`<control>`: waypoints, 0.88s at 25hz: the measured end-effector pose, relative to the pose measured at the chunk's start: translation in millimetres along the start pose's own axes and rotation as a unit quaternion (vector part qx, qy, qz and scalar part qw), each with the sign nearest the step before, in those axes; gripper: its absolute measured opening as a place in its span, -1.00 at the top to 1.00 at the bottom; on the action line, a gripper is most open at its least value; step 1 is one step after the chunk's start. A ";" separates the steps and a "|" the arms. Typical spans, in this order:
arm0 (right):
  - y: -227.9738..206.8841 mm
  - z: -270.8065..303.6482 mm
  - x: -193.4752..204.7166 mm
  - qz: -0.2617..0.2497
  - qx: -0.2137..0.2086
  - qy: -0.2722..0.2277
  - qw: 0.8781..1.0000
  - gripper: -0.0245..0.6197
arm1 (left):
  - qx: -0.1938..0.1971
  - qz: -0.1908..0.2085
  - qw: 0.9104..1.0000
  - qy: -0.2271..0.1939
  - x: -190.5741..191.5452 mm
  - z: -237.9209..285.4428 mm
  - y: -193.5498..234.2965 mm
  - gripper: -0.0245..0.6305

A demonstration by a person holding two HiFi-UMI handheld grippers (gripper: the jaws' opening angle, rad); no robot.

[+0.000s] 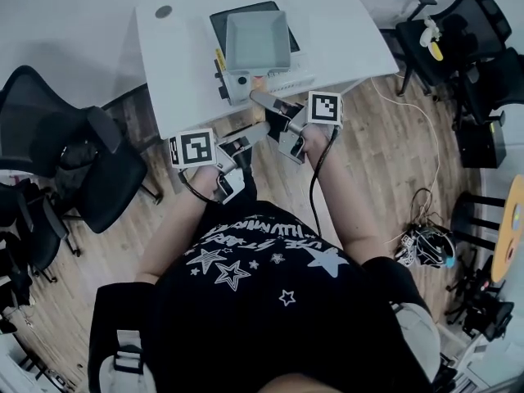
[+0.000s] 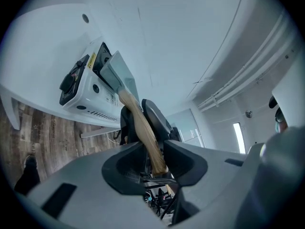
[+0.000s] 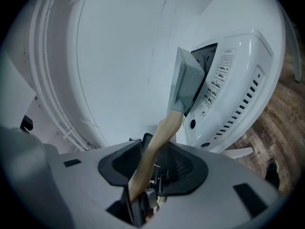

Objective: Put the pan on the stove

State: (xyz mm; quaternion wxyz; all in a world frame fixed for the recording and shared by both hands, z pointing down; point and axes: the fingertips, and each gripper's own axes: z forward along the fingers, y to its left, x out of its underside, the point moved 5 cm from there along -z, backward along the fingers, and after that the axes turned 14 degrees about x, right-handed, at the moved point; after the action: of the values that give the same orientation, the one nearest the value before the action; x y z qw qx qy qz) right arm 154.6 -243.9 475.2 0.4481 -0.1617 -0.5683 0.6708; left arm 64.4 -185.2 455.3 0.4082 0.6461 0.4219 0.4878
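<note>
A square grey pan (image 1: 256,41) sits on top of the white portable stove (image 1: 243,83) on the white table (image 1: 344,31). Its wooden handle (image 2: 140,128) points back toward me. My left gripper (image 1: 246,142) is shut on the end of that handle, whose tip shows pinched at the left gripper (image 2: 155,163). My right gripper (image 1: 274,109) is farther up the handle, nearer the pan. In the right gripper view the handle (image 3: 157,142) lies against one jaw of the right gripper (image 3: 152,175), with a gap to the other pad. The pan (image 3: 186,82) leans on the stove (image 3: 228,80).
Black office chairs stand at the left (image 1: 74,162) and at the far right (image 1: 458,31). A tangle of cables (image 1: 426,240) lies on the wooden floor to my right. A small round grey disc (image 1: 164,11) is set in the table's back left.
</note>
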 end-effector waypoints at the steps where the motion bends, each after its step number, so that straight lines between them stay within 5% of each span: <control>1: -1.7 4.2 -7.9 0.003 0.001 0.001 1.000 0.43 | 0.001 -0.002 1.000 0.000 -8.1 3.2 3.2 0.55; 22: -18.5 14.4 -68.8 0.004 -0.010 0.044 0.999 0.42 | -0.013 -0.008 1.000 -0.012 -49.8 47.3 21.4 0.54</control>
State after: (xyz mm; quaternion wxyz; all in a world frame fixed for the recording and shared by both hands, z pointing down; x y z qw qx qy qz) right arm 189.4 -307.6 476.2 0.4680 -0.1978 -0.5543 0.6592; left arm 105.2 -244.3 452.2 0.4250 0.6431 0.4159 0.4825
